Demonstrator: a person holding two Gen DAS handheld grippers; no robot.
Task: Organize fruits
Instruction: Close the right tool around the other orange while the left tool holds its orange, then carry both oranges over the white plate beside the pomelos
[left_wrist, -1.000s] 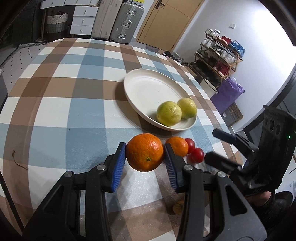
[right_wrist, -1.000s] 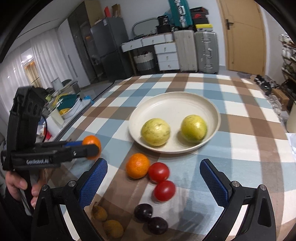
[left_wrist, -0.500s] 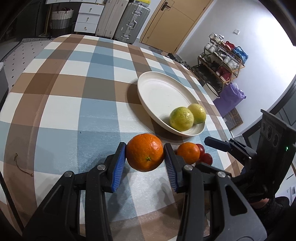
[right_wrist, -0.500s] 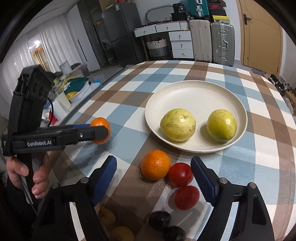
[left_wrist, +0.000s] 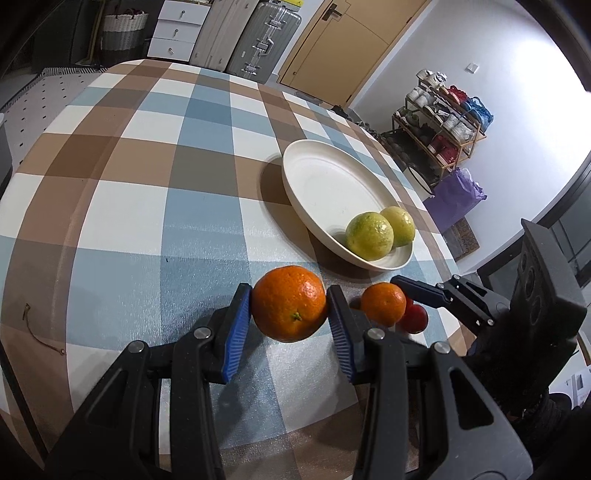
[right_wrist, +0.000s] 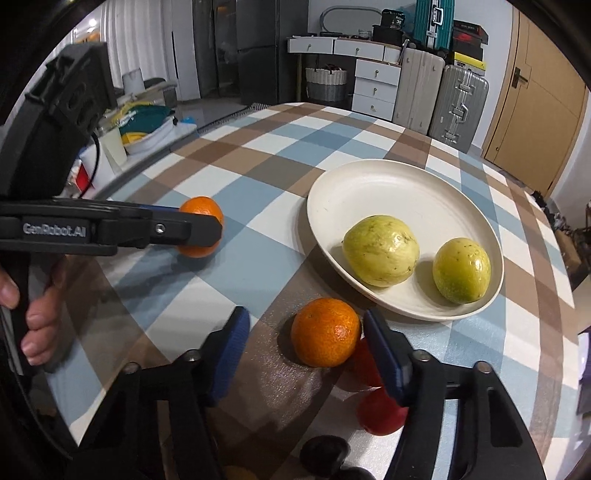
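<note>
Right wrist view: right hand-held gripper (right_wrist: 306, 339) had narrowed from wide, jaws closing around loose mandarin (right_wrist: 325, 331), pads not yet touching; left hand-held gripper (left_wrist: 290, 321) stayed clamped on orange (left_wrist: 289, 303). Second pick imminent.

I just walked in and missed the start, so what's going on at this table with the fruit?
A person is sorting fruit with a handheld gripper in each hand. The left gripper is clamped on an orange, held above the checked tablecloth. The right gripper is closing around a second orange that sits on the cloth beside some red fruit, not gripping it yet. Two yellow-green fruits already lie in the white plate.
</note>
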